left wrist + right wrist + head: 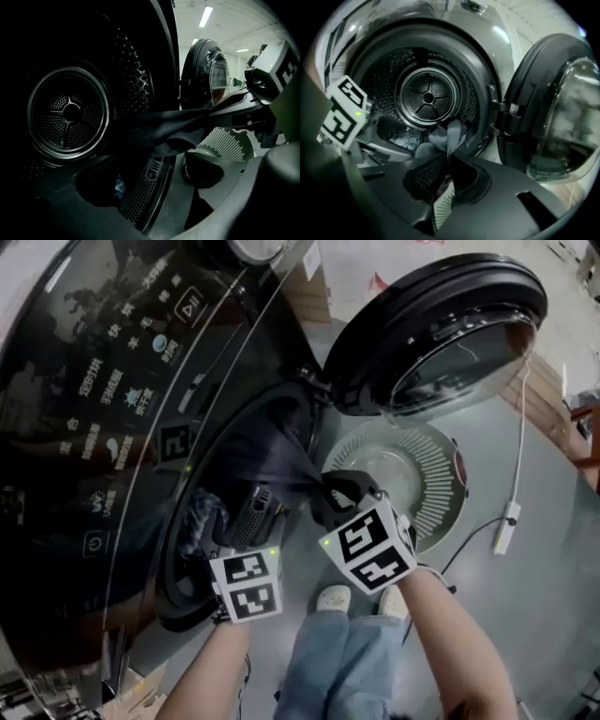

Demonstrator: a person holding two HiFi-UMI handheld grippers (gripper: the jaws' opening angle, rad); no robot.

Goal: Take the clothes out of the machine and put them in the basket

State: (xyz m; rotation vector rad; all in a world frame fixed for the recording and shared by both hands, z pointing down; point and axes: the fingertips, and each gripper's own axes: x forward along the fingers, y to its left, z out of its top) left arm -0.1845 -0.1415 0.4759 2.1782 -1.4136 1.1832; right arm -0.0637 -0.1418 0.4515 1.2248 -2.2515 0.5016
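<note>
1. Two grippers work at the drum opening point(234, 474) of the machine point(94, 427). The left gripper point(246, 512) reaches in at the opening's lower edge with its jaws spread and nothing between them. Some bluish cloth point(202, 517) lies just inside the opening, beside it.
2. A dark garment point(272, 451) stretches from inside the opening out over its right lip, pulled taut.
3. The right gripper point(446, 164) sits just outside the opening on that side, its jaws pinched together on the garment's end.
4. The basket point(436, 488) stands on the floor further out from the opening, below the open door point(441, 324).
5. The step in hand looks like drawing the garment out. Next, it probably has to be pulled clear of the lip and carried over the basket before the right jaws let go. The left gripper seems placed to take the cloth that remains.
</note>
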